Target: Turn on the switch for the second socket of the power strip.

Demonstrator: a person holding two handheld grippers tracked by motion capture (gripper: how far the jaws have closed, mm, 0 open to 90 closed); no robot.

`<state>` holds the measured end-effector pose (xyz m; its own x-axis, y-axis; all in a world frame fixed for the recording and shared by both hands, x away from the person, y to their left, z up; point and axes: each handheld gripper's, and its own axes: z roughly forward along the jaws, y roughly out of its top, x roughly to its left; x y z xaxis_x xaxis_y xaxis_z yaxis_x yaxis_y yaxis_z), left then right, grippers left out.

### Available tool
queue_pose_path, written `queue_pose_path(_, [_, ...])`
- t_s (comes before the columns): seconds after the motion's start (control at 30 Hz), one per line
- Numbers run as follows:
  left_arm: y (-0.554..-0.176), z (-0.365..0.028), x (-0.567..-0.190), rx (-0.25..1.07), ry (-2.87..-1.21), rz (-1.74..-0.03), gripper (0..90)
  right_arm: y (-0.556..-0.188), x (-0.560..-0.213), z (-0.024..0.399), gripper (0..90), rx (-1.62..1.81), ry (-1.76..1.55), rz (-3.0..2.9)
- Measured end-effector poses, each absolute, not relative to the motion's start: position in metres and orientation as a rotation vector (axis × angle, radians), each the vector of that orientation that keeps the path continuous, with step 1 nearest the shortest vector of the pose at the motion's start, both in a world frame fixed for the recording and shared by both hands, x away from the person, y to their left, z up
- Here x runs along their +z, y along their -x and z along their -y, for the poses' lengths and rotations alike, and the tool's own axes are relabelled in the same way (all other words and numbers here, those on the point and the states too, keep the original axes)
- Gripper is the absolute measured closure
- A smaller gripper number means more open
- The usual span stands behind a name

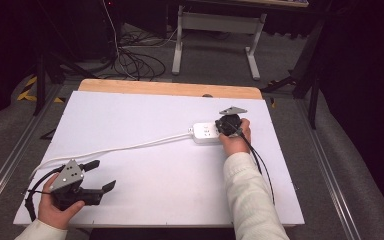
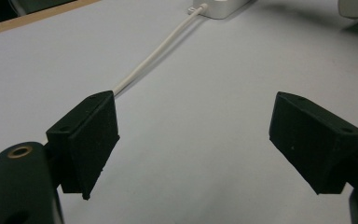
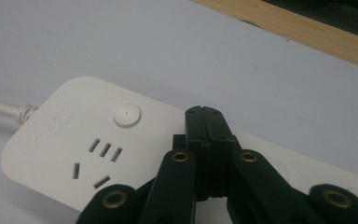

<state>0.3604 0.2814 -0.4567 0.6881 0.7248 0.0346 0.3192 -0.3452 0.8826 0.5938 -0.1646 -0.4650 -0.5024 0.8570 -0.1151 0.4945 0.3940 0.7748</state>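
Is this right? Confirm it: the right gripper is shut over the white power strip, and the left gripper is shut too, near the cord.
One error: the left gripper is open, its jaws wide apart in the left gripper view. The right gripper is indeed shut over the white power strip, and the cord runs near the left one.

White plastic power strip point(image 3: 88, 144): smooth, satin sheen, round button slightly glossier. Its white round cable point(image 2: 154, 58) looks like smooth rubbery plastic. Matt white table sheet point(image 1: 145, 135) over a pale wood board point(image 1: 170, 89) with a bare edge. Black gripper pads point(image 2: 91, 140): matt, faintly grainy plastic, brass-coloured metal eyelets. Person's cream ribbed knit sleeve point(image 1: 250, 195).
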Motion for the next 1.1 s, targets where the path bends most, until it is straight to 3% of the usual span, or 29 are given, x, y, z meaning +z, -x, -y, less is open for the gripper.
queue_pose_path(0.47, [-0.361,-0.282,-0.457,0.533,-1.935,-0.813,16.2,-0.592,-0.464,0.164,90.0,0.937,-1.174,-2.125])
queue_pose_path(1.1, [-0.361,-0.282,-0.457,0.531,-1.935,-0.816,16.1,-0.574,-0.425,0.164,88.5,1.068,-1.139,-2.067])
